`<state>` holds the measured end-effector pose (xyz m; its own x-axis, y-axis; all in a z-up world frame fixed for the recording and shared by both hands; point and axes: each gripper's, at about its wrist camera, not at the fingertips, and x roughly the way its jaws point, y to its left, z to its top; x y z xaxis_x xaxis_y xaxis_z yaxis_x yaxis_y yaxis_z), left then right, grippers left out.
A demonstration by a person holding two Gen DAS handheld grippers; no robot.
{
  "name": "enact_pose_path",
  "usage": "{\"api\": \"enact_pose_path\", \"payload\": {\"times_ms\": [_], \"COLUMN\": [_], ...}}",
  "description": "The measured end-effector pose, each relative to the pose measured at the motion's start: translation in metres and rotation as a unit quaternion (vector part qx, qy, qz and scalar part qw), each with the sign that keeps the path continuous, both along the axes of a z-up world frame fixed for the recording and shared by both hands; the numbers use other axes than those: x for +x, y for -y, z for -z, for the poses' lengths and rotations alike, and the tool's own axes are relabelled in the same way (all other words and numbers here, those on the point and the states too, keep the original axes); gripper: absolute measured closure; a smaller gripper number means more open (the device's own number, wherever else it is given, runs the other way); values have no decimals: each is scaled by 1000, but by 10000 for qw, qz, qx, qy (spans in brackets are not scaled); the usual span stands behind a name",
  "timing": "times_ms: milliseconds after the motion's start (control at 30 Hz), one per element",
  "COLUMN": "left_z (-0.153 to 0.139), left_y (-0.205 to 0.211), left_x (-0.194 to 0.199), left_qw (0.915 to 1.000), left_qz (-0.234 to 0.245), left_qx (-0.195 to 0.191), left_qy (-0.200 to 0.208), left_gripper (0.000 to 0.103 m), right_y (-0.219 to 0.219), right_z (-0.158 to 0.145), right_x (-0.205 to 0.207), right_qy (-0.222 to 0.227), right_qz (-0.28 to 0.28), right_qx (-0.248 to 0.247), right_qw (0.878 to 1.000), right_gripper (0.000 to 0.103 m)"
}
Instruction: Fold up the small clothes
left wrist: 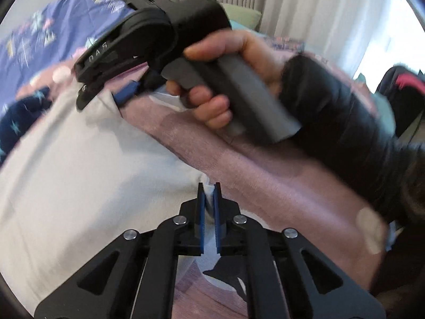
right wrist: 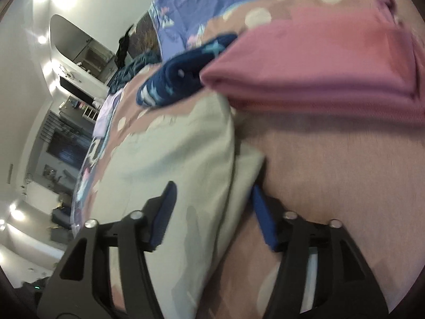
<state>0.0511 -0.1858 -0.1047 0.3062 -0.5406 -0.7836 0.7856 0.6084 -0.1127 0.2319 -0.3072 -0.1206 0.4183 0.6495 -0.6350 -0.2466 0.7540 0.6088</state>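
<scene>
Pale garment (left wrist: 79, 164) lies flat on the bed (left wrist: 265, 175), on the pinkish spotted cover, spread leftward in the left wrist view with its near edge running under both tools. Left hand-held gripper (left wrist: 209, 199): blue pads nearly together, clamped on a thin pinch of the pale cloth at the near hem. Right hand-held gripper (right wrist: 212, 199): in its own view the pads straddle a corner fold of the same garment with visible gaps on both sides, so jaws look apart; frame is motion-blurred, so contact can't be ruled out. From the left wrist view the person's right hand (left wrist: 225, 79) holds that tool at the far corner along the same edge. Key relation: both grips sit on one edge, cloth body extends away to the left, long axis roughly along that edge. Likely next move is to carry the edge across the body. Folded pink piece (right wrist: 318, 61) and navy star-print item (right wrist: 180, 77) lie just beyond; risk of dragging into them.
</scene>
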Motion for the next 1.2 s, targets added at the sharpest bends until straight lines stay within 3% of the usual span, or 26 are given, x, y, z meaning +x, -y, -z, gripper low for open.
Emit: {"api": "enact_pose_path", "payload": {"times_ms": [33,100,200,267,333,500,733,800,867,933,967,1033,1133,1200], "left_z": [-1,-7,-18,-20,-13,13,19,22,24,26,27,29,31,31], "left_y": [-3,-12,-25,-21,-21,-9,-3,-6,-8,-11,-12,-13,-13,-11], "left_x": [2,4,0,2,1,3,5,6,10,14,15,16,13,5], "left_qw": [9999,9988,9953,9939,9940,9947,9941,9932,9923,9918,9915,9909,9904,9912], "left_qz": [-3,44,172,221,252,298,461,451,462,483,494,518,539,557], "left_qx": [-111,-416,-848,-945,-906,-638,-607,-662,-705,-724,-735,-742,-782,-762], "left_qy": [-104,-258,-433,-533,-563,-752,-774,-848,-908,-939,-958,-1000,-1002,-930], "left_gripper": [99,99,99,99,99,99,98,98,98,98,98,98,84,79], "right_y": [-1,6,11,8,6,7,28,31,15,-9,-22,-32,-20,-21], "right_z": [2,2,-29,-49,-46,3,-22,-26,-30,-27,-18,9,11,12], "right_x": [2,3,-14,-24,-20,6,-9,-11,-14,-16,-14,-2,0,-1], "right_qy": [40,-25,564,1033,1109,337,982,984,989,905,843,649,577,677], "right_qz": [283,481,415,550,609,721,1317,1019,147,-402,-397,1,101,135], "right_qx": [-272,57,317,-61,-338,-383,-546,-167,291,215,-275,-1300,-880,-929], "right_qw": [9992,9988,9970,9931,9914,9961,9849,9898,9946,9949,9953,9894,9944,9933], "right_gripper": [98,99,100,101,101,101,101,101,101,100,97,103,103,103]}}
